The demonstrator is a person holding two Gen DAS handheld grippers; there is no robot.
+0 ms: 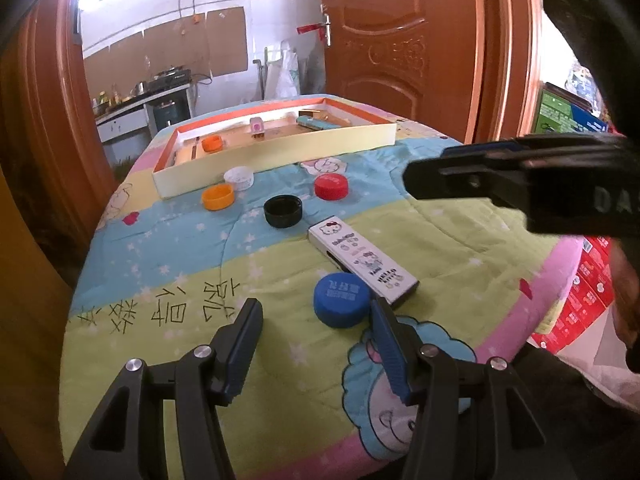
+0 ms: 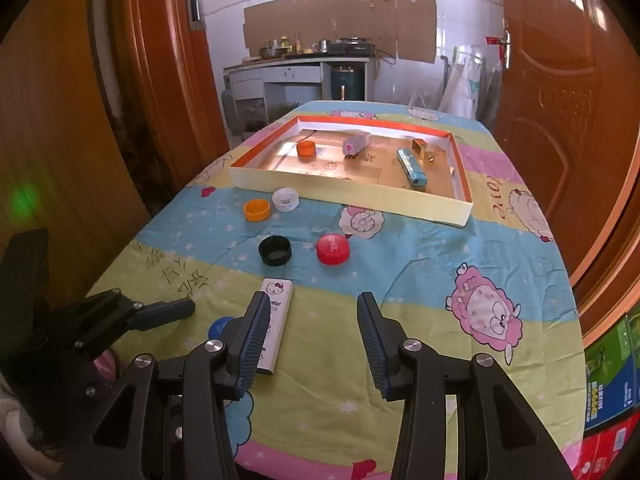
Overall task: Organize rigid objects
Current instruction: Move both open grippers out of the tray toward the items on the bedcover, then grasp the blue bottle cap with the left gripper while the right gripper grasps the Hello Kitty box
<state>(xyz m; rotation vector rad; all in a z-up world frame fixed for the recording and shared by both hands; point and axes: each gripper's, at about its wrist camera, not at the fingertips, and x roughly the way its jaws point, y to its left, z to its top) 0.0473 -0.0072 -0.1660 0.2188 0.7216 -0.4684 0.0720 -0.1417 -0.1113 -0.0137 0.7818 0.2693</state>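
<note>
My left gripper [image 1: 314, 306] is open low over the cartoon blanket. A blue cap [image 1: 342, 304] lies just ahead of it, beside the inner face of its right finger, with no pad pressing on it. A white cartoon-cat case [image 1: 360, 260] lies right behind the cap. My right gripper [image 2: 313, 298] is open and empty, its left finger over that case [image 2: 276, 320]. Farther out lie a black cap [image 1: 283, 211], a red cap [image 1: 331, 186], an orange cap [image 1: 218, 197] and a white cap [image 1: 239, 178]. A shallow white tray [image 2: 344, 192] holds an orange cap and small boxes.
The blanket-covered table [image 2: 400, 264] drops off at the left, right and near edges. Wooden doors [image 2: 560, 120] flank its far end, with a kitchen counter beyond. Colourful cartons [image 2: 612, 380] stand at the lower right. A person's dark sleeve [image 1: 592, 20] fills the upper right of the left wrist view.
</note>
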